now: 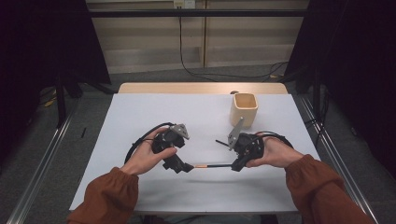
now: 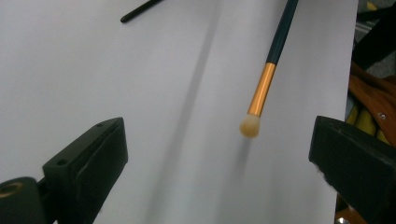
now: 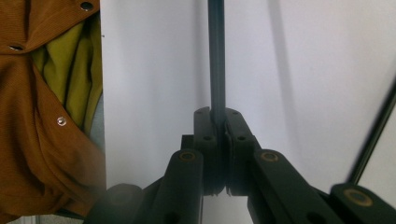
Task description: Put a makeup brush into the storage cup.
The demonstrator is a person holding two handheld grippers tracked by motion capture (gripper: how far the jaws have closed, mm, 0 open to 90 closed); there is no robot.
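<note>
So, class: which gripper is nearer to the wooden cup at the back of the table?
Right. The right gripper, shut on the brush, sits just in front of the wooden cup; the left gripper, open, is farther left.

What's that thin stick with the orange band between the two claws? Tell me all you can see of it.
It looks like a small makeup brush: a slim dark handle, a shiny orange-gold collar and a short, pale, rounded tuft. The right claw is shut on its handle, holding it roughly level just above the white table, tuft toward the left claw. That claw's jaws stand wide open either side of the tip, not touching it.
</note>
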